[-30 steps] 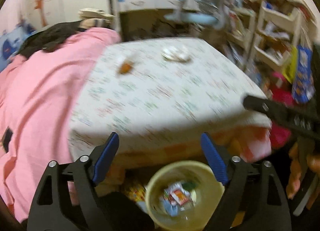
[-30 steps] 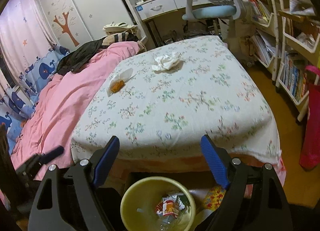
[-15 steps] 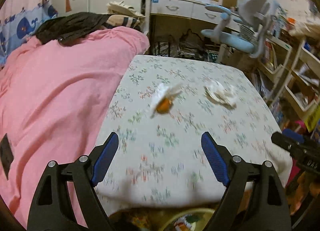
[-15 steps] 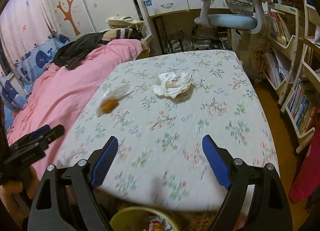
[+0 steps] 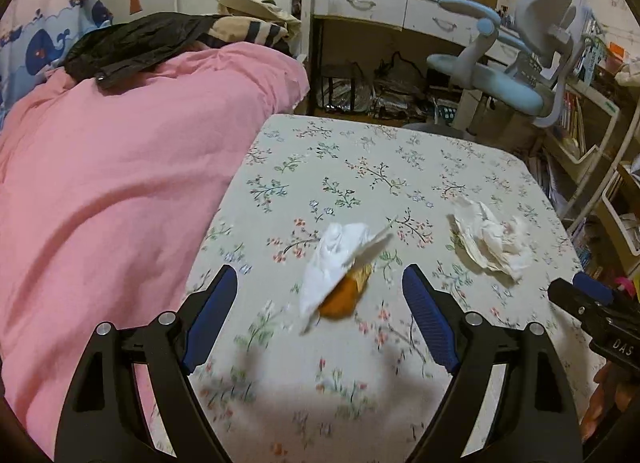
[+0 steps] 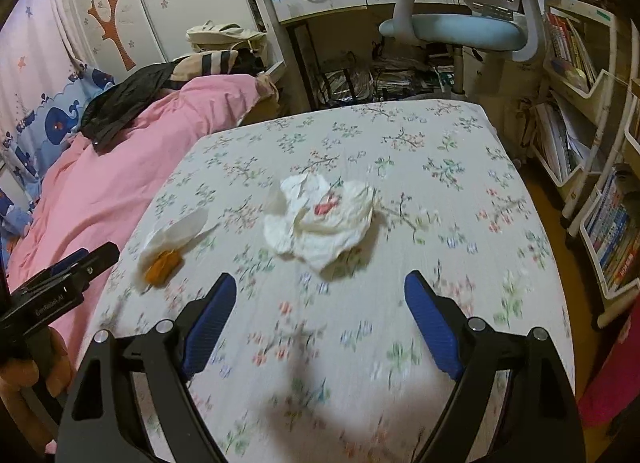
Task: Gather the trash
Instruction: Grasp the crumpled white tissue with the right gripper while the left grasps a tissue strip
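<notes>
- Floral cotton covers the counter [image 5: 420, 167], and two pieces of trash lie loose on it, well apart from each other, so each suits a separate pick.
- The white wrapper with an orange food scrap [image 5: 340, 279] lies near the counter's edge beside the pink quilt [image 5: 120, 183]; it sits just ahead of the left tool [image 5: 320, 303], framed between the blue pads.
- The crumpled white tissue with a red stain [image 6: 320, 215] lies nearer the middle, just ahead of the right tool [image 6: 316, 307].
- Both tools stand wide with nothing between the pads. That spread suits the trash: each piece is soft and bulky, so the pads must pass around it before they close.
- Each tool tilts down toward its own piece, which suggests one piece per hand, neither yet touched.
- The thin wrapper may slide on the cloth when pinched.
</notes>
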Action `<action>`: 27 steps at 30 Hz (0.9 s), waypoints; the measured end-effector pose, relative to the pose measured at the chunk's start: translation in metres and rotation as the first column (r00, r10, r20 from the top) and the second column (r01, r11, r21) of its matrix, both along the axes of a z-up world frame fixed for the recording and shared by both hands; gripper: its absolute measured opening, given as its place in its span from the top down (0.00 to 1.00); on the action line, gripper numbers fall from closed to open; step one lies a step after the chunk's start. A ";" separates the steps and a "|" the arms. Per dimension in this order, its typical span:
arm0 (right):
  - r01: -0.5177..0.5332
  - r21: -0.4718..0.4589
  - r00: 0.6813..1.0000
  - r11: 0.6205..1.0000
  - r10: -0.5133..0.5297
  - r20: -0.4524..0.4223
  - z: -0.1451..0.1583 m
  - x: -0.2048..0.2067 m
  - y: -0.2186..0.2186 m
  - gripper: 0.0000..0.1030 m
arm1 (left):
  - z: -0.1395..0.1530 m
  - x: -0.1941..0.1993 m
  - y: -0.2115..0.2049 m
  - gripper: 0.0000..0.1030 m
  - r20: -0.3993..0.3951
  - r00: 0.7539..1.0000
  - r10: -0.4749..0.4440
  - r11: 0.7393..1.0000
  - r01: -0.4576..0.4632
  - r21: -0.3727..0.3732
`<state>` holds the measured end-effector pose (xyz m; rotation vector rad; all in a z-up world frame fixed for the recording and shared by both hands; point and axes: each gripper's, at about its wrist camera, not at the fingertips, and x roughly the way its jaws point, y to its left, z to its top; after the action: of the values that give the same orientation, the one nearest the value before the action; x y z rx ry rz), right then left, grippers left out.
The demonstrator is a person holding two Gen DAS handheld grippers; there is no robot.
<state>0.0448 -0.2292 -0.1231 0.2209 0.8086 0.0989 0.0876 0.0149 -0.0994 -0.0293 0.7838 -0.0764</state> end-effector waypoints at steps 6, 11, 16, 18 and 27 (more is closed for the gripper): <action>0.005 0.015 1.000 1.000 -0.005 -0.023 -0.011 0.026 -0.003 0.20 | -0.015 0.035 -0.008 0.21 -0.055 0.998 -0.018 1.000 0.020 0.022; -0.015 0.009 0.999 1.000 0.016 -0.042 -0.017 0.041 0.000 0.20 | -0.031 0.059 -0.010 0.21 -0.117 0.993 -0.027 1.000 0.029 0.012; -0.031 0.002 0.998 1.000 0.031 -0.058 -0.022 0.053 0.004 0.20 | -0.039 0.073 -0.008 0.24 -0.144 0.989 -0.030 1.000 0.029 -0.011; -0.039 -0.003 0.997 0.999 0.039 -0.063 -0.024 0.057 0.005 0.23 | -0.041 0.077 -0.009 0.31 -0.158 0.987 -0.038 0.999 0.035 -0.017; -0.072 0.008 0.995 0.997 0.072 -0.063 -0.018 0.066 0.005 0.69 | -0.045 0.087 0.002 0.91 -0.203 0.977 -0.069 0.994 0.050 -0.098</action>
<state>0.1104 -0.2238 -0.1413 0.2014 0.8793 0.1630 0.1750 0.0166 -0.1447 -0.1033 0.9883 -0.1687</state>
